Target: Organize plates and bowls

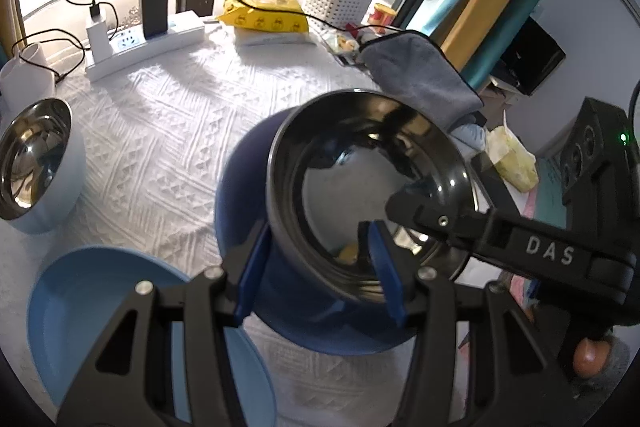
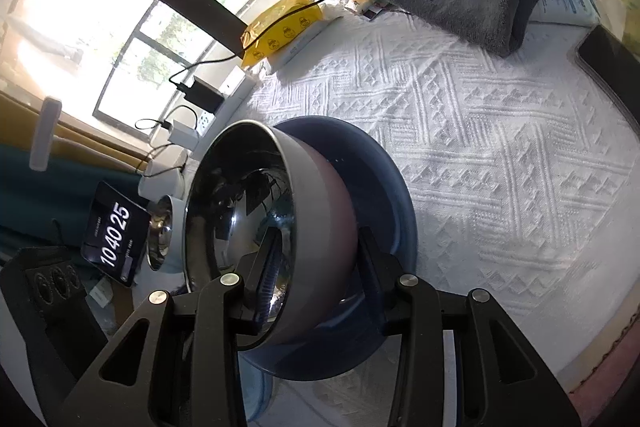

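Gripping steel bowl [image 1: 372,187] rim: left gripper [image 1: 320,263], right gripper [image 2: 316,267]; above dark blue plate [image 1: 240,195].

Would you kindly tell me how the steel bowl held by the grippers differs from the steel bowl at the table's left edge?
The held bowl is tilted and gripped on its rim by both grippers, over the dark blue plate; the left-edge bowl sits upright and untouched on the white tablecloth. The held bowl's outside looks pinkish-grey; the other's looks pale blue. Both have mirror-like steel interiors.
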Demonstrator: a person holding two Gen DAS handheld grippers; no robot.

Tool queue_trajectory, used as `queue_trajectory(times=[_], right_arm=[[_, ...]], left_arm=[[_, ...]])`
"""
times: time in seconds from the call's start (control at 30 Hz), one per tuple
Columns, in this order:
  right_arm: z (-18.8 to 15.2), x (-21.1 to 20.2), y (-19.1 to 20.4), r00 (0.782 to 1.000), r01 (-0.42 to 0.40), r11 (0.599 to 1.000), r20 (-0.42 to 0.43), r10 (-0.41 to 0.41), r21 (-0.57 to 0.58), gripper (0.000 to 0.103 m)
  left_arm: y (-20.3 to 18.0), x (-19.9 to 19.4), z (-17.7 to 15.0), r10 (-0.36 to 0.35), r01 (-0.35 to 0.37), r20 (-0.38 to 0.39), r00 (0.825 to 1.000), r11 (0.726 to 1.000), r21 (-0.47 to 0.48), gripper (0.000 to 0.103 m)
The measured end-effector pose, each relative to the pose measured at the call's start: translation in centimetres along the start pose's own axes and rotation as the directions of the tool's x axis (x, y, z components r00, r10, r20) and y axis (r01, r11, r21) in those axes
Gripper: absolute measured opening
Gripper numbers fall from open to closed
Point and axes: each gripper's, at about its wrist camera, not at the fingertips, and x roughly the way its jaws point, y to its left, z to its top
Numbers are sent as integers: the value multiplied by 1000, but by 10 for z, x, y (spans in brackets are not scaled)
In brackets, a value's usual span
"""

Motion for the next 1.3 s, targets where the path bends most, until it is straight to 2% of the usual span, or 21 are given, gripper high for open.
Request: queue_trajectory(times=[0.17,0.3,0.37,0.5,0.6,0.8,0.97,1.3], right_arm=[[1,1,1,1000,12,1000,-9,-12,-15,43],[3,1,-1,1000,14,1000,-1,-14,-20,49],[3,-1,2,999,30,999,12,-30,-36,53],[3,-9,12,998,39,995,52,-34,-90,54],[4,-23,20,989,112,985,116,-97,-128,54],[8,-35,16,976,171,973,164,-146,-153,54],[11,-29,3,975,184,975,152,-165,-123,54],[17,8,-25,980,189,980,83,-183,-66,54]], left_arm=[[4,-4,2,-12,12,-3,1000,1000,-18,53],[6,-10,5,-18,18,5,1000,1000,-22,53],[8,-13,7,-16,16,11,1000,999,-28,53],[10,-18,9,-6,7,21,1000,999,-34,53],[11,-23,10,-10,11,28,1000,999,-35,53],[11,-27,9,-16,17,33,999,999,-29,53],[17,-29,9,-18,19,38,999,999,-41,53],[29,-31,9,-15,18,41,999,998,-62,53]])
